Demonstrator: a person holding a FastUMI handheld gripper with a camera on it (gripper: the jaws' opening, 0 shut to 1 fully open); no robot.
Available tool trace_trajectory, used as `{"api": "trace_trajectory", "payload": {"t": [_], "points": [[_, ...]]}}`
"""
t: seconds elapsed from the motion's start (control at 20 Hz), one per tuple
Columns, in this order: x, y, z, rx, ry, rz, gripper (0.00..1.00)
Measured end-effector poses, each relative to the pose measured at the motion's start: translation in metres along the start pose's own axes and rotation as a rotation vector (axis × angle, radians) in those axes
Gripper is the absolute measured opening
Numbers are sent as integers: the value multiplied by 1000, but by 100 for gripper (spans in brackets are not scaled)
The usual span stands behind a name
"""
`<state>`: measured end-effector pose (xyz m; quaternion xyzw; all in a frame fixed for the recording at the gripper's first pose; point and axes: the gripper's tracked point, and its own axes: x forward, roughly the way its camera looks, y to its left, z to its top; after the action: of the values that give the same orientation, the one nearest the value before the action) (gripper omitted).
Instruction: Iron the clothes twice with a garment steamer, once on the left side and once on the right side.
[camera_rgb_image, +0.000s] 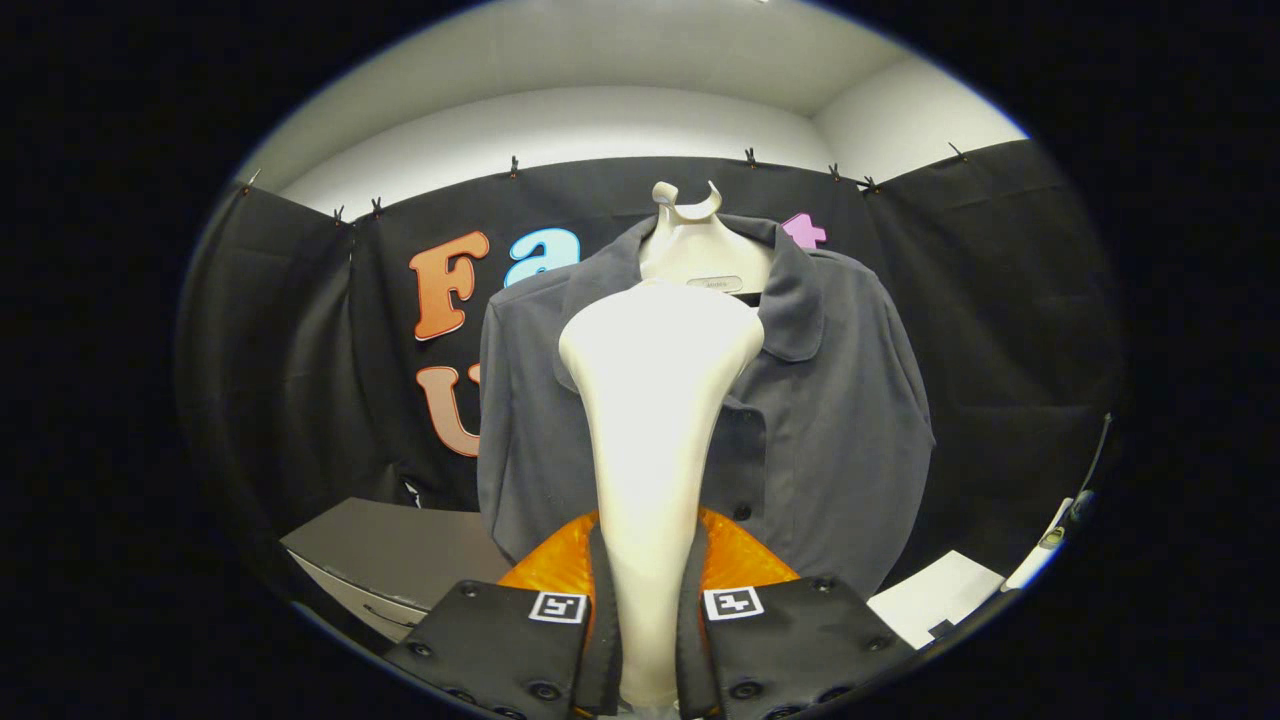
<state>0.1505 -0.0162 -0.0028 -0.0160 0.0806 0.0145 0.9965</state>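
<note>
Steamer (655, 420) stands upright, handle pinched between the gripper (648, 640) jaws, both pressing its sides. Head rises in front of the grey shirt (840, 420) hanging on a white hanger (690, 215).

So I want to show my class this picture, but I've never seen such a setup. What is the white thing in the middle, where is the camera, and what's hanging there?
The camera rides on a hand-held gripper, a two-finger clamp that a person carries, and looks forward along its fingers, which show at the bottom. Both fingers press on the handle of a white garment steamer, which rises from between them with its wide head uppermost. Beyond it a grey shirt with dark buttons hangs on a white hanger, in front of the booth's black cloth wall. Behind the shirt, low down, are a grey surface on one side and a white sheet on the other. Whether the steamer head touches the shirt cannot be told.
</note>
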Motion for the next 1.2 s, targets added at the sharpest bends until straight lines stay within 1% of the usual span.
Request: {"api": "trace_trajectory", "payload": {"t": [0.3, 0.5, 0.75, 1.2], "points": [[44, -5, -20, -4, 14, 43, 29], [55, -5, -21, -8, -5, 76, 29], [51, -9, -32, -18, -11, 86, 29], [43, -18, -89, 1, 65, 75, 29]]}}
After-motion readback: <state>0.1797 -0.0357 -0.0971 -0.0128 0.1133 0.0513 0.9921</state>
